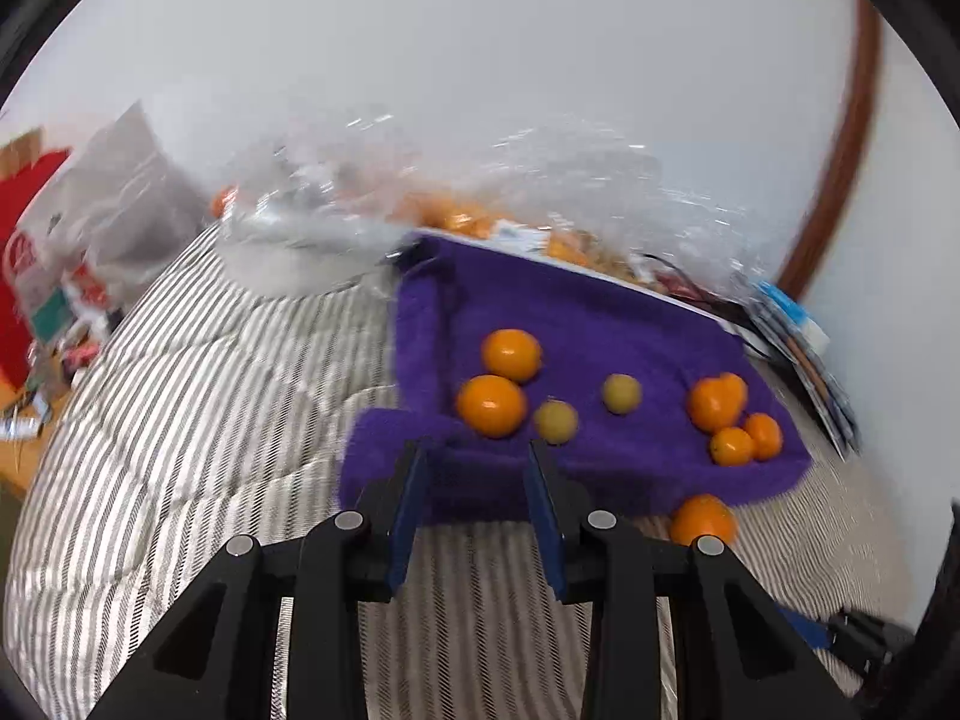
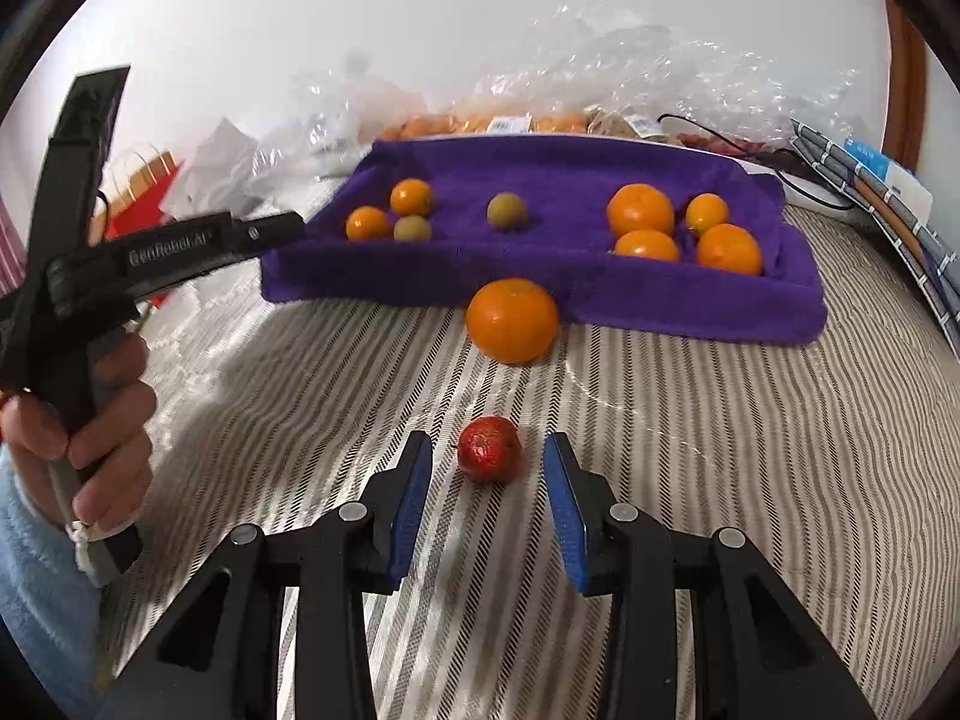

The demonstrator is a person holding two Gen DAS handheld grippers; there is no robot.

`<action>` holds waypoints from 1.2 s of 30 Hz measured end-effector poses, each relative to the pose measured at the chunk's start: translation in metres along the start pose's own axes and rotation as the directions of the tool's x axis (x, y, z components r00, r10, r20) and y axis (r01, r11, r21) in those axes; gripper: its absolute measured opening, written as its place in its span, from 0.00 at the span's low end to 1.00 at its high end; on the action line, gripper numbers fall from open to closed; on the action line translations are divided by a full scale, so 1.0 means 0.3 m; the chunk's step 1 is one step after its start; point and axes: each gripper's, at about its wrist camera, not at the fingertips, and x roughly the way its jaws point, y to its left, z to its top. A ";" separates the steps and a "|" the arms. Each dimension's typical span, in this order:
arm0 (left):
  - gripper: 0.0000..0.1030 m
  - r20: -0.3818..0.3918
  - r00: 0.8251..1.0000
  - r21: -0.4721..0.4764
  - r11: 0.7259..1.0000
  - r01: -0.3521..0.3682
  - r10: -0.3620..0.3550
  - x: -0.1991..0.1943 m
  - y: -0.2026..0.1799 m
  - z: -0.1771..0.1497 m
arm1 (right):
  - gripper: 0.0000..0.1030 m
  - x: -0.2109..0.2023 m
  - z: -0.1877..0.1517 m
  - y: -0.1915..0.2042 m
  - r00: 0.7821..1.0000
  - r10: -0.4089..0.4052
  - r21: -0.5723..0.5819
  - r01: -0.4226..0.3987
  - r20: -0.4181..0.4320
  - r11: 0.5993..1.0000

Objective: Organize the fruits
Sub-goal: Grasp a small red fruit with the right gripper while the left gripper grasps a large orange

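Striped bedding carries a purple towel (image 2: pixel 540 294). The right hand-held gripper (image 2: pixel 487 498) stands apart, empty, around a red fruit (image 2: pixel 489 457) near the bed's front edge; the soft cover may let it roll. The left hand-held gripper (image 1: pixel 477 504) is narrowly parted, empty.

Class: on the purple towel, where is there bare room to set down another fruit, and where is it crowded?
Free: the middle of the purple towel, around the lone green fruit, and its back strip. Crowded: the right orange cluster and the left trio.
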 end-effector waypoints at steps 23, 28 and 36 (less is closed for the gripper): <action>0.41 -0.206 0.966 0.299 0.930 0.214 -0.157 0.036 -0.321 -0.137 | 0.26 -0.101 -0.057 -0.239 0.987 -0.146 0.038 0.143 0.066 0.989; 0.47 -0.223 0.959 0.305 0.922 0.238 -0.174 0.077 -0.414 -0.116 | 0.26 -0.118 -0.069 -0.305 0.989 -0.125 0.074 0.120 0.073 0.990; 0.46 -0.225 0.967 0.282 0.942 0.181 -0.118 0.157 -0.447 -0.116 | 0.26 -0.128 -0.077 -0.320 0.994 -0.047 0.079 0.040 0.098 0.996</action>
